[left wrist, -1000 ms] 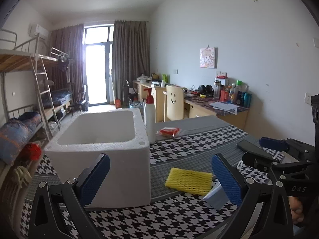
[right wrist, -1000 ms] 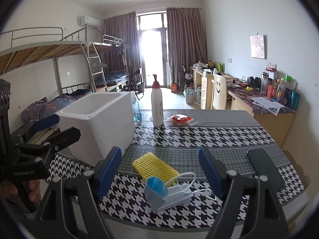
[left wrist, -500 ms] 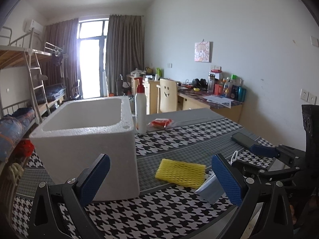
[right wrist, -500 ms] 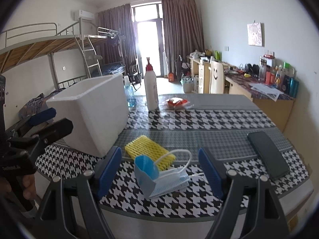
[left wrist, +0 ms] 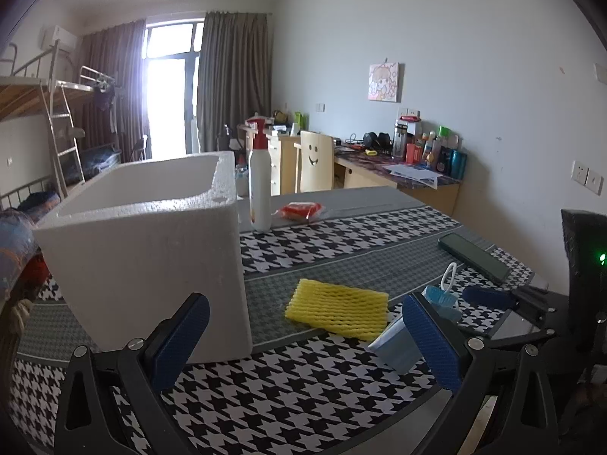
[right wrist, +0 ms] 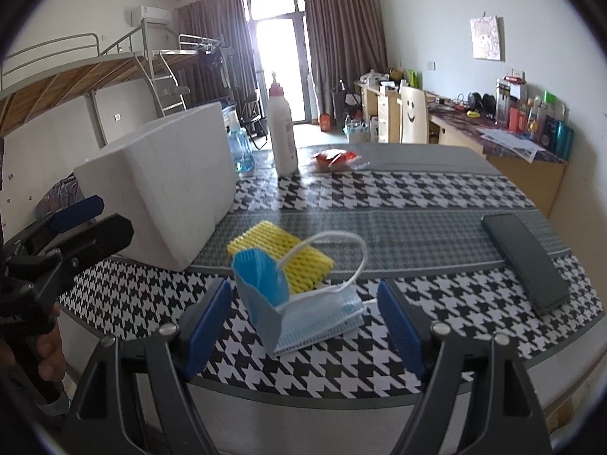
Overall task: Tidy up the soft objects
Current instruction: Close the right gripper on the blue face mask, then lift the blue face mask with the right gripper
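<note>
Mask (right wrist: 303, 303) between open right hand-held gripper (right wrist: 303, 322) pads

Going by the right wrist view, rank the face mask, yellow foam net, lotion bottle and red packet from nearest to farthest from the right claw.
1. Face mask: just ahead of the open right claw.
2. Yellow foam net: behind the mask.
3. Lotion bottle and red packet: far side of the table, too close to call.

- Left tool (left wrist: 303, 345) tilts gently downward, its blue-padded jaws spread wide with nothing between them
- Right tool (right wrist: 303, 328) points more steeply down, jaws likewise wide apart and gripping nothing
- A hand (right wrist: 45, 356) grips the left tool's handle at the right view's left edge
</note>
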Demonstrator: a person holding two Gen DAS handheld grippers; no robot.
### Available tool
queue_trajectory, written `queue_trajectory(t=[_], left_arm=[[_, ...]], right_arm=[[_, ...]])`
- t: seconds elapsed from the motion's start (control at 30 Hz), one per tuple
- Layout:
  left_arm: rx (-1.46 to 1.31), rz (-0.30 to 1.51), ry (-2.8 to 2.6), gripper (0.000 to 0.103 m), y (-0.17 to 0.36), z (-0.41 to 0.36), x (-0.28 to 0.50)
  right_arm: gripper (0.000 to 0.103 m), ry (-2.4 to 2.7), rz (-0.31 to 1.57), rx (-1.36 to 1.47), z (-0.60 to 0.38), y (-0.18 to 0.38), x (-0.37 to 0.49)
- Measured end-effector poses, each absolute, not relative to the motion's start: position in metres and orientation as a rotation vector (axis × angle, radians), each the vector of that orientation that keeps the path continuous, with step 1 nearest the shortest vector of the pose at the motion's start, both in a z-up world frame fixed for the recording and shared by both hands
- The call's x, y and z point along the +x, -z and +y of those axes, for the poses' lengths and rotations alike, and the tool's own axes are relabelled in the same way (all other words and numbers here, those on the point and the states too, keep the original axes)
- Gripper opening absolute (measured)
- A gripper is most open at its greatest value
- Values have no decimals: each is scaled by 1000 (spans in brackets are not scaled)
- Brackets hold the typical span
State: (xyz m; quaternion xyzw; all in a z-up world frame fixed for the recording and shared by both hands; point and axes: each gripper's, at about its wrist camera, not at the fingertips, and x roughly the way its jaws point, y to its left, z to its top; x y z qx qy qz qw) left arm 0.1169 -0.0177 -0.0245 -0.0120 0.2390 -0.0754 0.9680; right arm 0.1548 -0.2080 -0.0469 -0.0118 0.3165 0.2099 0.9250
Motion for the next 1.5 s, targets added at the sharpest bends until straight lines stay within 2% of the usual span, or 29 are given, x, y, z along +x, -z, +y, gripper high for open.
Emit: queue_trajectory(t=[0.33,0.47,0.6,0.7,0.73,0.77,1.13,1.5], left_arm=[[-23,499,154,102,32,-19,117],[-21,504,163,102,34,-21,117],[-23,517,166,102,38,-22,120],[-22,525,170,102,39,-23,121],[-21,528,172,102,40,-25,121],[-18,529,174,102,40,-26,122],[23,563,211,102,47,-48,136],[61,615,220,102,55,-72,156]], right_arm=[[81,-523,695,3,-199,65,161],[65,-540,729,7,-195,72,163],[61,-545,753,10,-192,80,163],[38,-558,769,19,-192,83,166],[19,-568,778,25,-193,85,167],[5,-575,792,29,-193,86,169],[4,-526,733,28,-216,66,149],[4,-450,748,63,-236,72,155]])
